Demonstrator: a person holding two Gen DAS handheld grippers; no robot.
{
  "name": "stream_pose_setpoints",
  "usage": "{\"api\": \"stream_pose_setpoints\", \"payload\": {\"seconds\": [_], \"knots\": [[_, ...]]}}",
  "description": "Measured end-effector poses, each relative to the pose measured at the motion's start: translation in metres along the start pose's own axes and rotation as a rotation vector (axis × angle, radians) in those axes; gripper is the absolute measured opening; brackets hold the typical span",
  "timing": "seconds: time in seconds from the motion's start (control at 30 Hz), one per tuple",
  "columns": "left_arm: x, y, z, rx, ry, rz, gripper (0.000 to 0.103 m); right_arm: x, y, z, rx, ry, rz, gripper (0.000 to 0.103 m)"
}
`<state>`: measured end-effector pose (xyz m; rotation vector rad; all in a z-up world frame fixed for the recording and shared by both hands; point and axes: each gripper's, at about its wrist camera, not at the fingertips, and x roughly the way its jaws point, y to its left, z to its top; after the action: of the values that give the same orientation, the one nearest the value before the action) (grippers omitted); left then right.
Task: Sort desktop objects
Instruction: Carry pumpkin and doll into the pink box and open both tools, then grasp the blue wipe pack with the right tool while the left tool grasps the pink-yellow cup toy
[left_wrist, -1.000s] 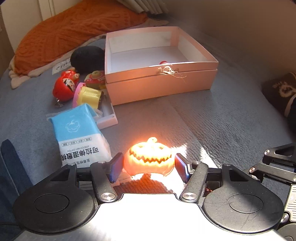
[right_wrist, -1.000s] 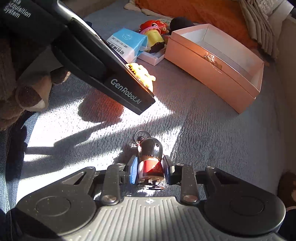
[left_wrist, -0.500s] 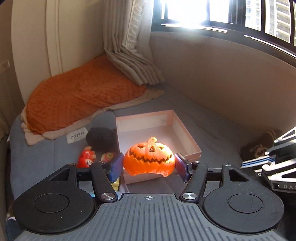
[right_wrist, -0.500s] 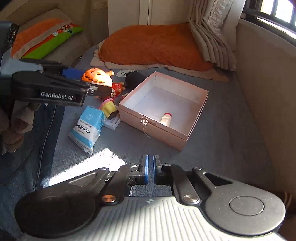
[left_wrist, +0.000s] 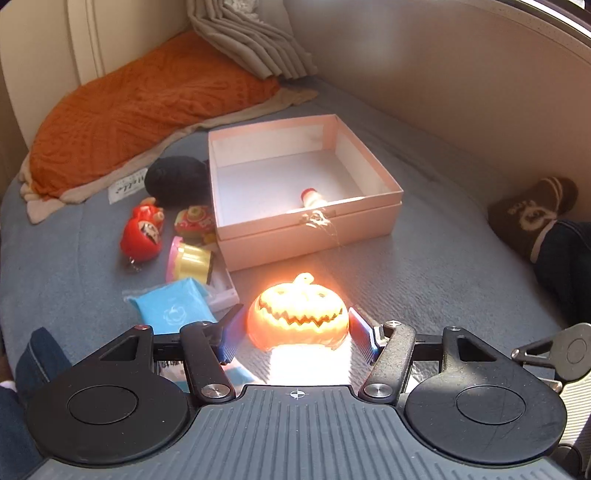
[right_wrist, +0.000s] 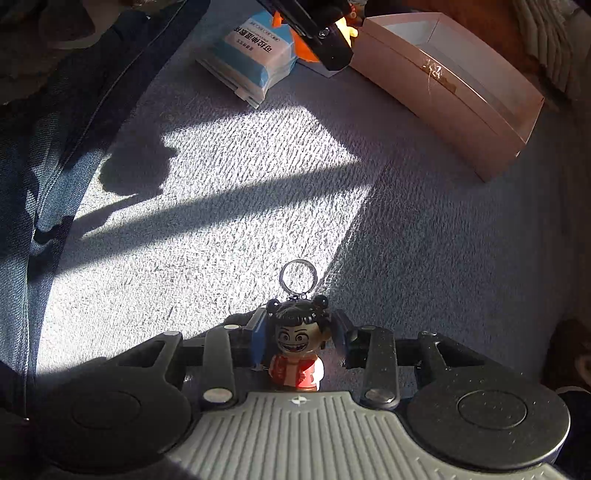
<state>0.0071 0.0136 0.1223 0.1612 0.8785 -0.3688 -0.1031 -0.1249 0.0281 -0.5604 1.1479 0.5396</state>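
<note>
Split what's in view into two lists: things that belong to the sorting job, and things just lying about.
Sorting job: pumpkin toy between the left gripper's fingers; doll keychain between the right gripper's fingers; pink box; small bottle inside it; red daruma; blue wipes pack.

Lying about: orange blanket; curtain; sock.
</note>
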Motion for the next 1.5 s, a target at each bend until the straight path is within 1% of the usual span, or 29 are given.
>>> {"api": "stream_pose_setpoints", "payload": {"seconds": [0.07,0.13,0.2,0.27,0.4,0.43,0.5,0.53,0.57,0.6,0.63,0.67,0.73,0.8,0.9,0.97,1.07,1.17,1.23,1.3,1.4,1.47,1.5], "knots": [[0.001,0.001,-0.009,0.001,0.024,0.001,0.066,-0.013,-0.007,0.005,0.041,-0.025,-0.011,0.036],[0.000,0.001,-0.013,0.011,0.035,-0.004,0.066,-0.030,-0.017,0.010,0.086,-0.053,0.010,0.036],[-0.002,0.001,-0.015,0.025,0.035,-0.011,0.066,-0.050,-0.031,0.020,0.125,-0.089,0.027,0.036],[-0.007,0.000,-0.014,0.036,0.018,-0.013,0.066,-0.070,-0.045,0.031,0.159,-0.140,0.036,0.036],[-0.022,0.003,0.007,0.039,-0.077,-0.008,0.066,-0.119,-0.094,0.066,0.280,-0.298,0.038,0.036],[-0.024,0.005,0.020,0.038,-0.110,-0.001,0.066,-0.127,-0.107,0.077,0.312,-0.336,0.034,0.036],[-0.023,0.007,0.039,0.030,-0.162,0.021,0.066,-0.138,-0.136,0.103,0.368,-0.411,-0.002,0.036],[-0.020,0.009,0.055,0.014,-0.212,0.040,0.066,-0.138,-0.149,0.117,0.400,-0.437,-0.015,0.037],[-0.017,0.012,0.065,-0.004,-0.245,0.053,0.067,-0.136,-0.161,0.128,0.429,-0.462,-0.023,0.037],[-0.013,0.014,0.077,-0.024,-0.286,0.067,0.072,-0.132,-0.175,0.139,0.464,-0.495,-0.046,0.043],[-0.007,0.017,0.089,-0.026,-0.314,0.075,0.088,-0.127,-0.185,0.148,0.496,-0.517,-0.081,0.053],[-0.002,0.018,0.095,-0.023,-0.316,0.085,0.094,-0.122,-0.192,0.153,0.523,-0.525,-0.114,0.056],[0.003,0.023,0.096,-0.026,-0.281,0.115,0.094,-0.102,-0.202,0.156,0.557,-0.515,-0.139,0.056],[0.005,0.029,0.084,-0.034,-0.243,0.123,0.096,-0.079,-0.195,0.146,0.547,-0.495,-0.149,0.056],[0.016,0.043,0.048,-0.057,-0.106,0.196,0.096,-0.043,-0.164,0.124,0.474,-0.442,-0.176,0.056],[0.022,0.053,0.022,-0.079,-0.029,0.221,0.097,-0.020,-0.137,0.110,0.428,-0.420,-0.163,0.056],[0.028,0.068,-0.006,-0.134,0.058,0.245,0.097,0.011,-0.095,0.097,0.347,-0.379,-0.125,0.056],[0.019,0.083,-0.020,-0.198,0.066,0.230,0.097,0.030,-0.061,0.099,0.294,-0.345,-0.056,0.056],[0.008,0.092,-0.022,-0.247,0.047,0.215,0.097,0.036,-0.045,0.111,0.288,-0.360,-0.020,0.056],[0.002,0.097,-0.019,-0.261,0.035,0.218,0.098,0.036,-0.034,0.125,0.306,-0.399,0.011,0.056],[-0.006,0.106,-0.012,-0.262,0.004,0.249,0.100,0.033,-0.026,0.147,0.350,-0.437,0.034,0.055],[-0.009,0.117,-0.007,-0.280,-0.016,0.270,0.100,0.030,-0.022,0.160,0.390,-0.442,0.092,0.055],[-0.010,0.121,-0.007,-0.289,-0.021,0.276,0.100,0.030,-0.020,0.164,0.402,-0.443,0.119,0.058]]}}
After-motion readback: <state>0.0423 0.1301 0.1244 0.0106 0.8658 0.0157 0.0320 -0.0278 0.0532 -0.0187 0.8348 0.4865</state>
